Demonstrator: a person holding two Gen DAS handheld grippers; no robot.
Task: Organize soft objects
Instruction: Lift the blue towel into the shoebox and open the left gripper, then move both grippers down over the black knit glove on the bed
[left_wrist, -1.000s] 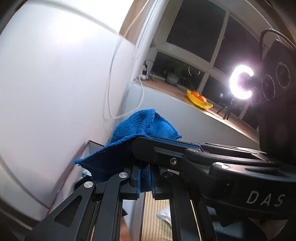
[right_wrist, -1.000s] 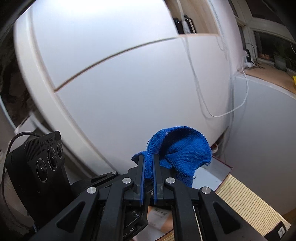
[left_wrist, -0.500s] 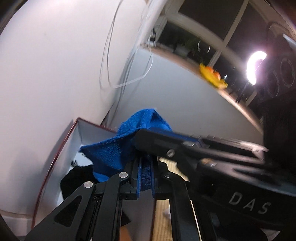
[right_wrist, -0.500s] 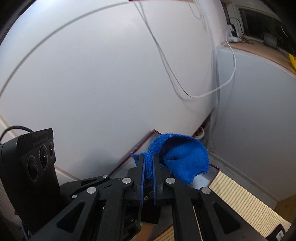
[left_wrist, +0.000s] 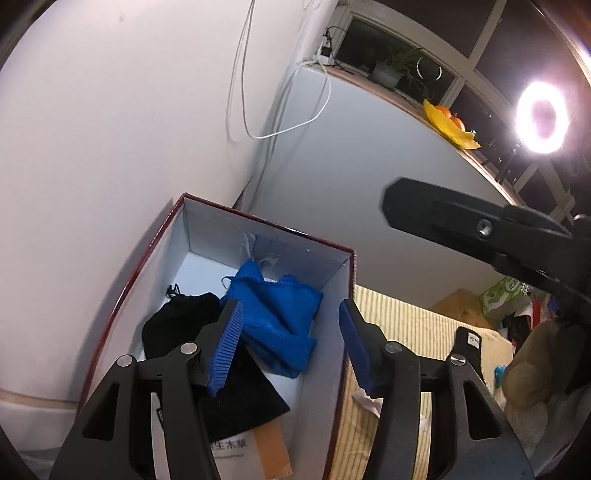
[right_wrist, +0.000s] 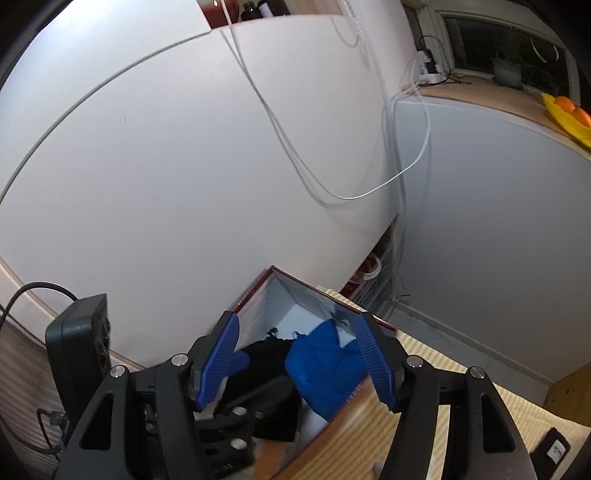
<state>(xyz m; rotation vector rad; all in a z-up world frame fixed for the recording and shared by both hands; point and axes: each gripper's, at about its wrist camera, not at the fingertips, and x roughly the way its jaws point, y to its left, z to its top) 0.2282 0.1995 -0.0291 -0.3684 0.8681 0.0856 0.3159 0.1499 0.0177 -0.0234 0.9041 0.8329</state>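
Note:
The blue cloth (left_wrist: 275, 321) lies crumpled inside a red-rimmed white box (left_wrist: 266, 220), beside a black pouch (left_wrist: 177, 326). My left gripper (left_wrist: 291, 306) hovers over the box with its jaws opening. The cloth lies below and between the pads, touching neither. In the right wrist view the same blue cloth (right_wrist: 325, 367) and black pouch (right_wrist: 264, 356) rest in the box (right_wrist: 255, 290). My right gripper (right_wrist: 297, 321) is above them, its jaws opening too, and holds nothing. One right-gripper finger (left_wrist: 443, 218) crosses the upper right of the left view.
The box stands against a white wall with hanging cables (left_wrist: 280, 129). A striped mat (left_wrist: 406, 325) spreads to its right, with a small black item (left_wrist: 467, 343) and a brown plush toy (left_wrist: 528, 373). A ring light (left_wrist: 541, 118) and a yellow fruit dish (left_wrist: 448, 125) are by the window.
Both grippers came down over the box and went from shut on the blue cloth to open. The cloth has dropped into the box beside the black pouch.

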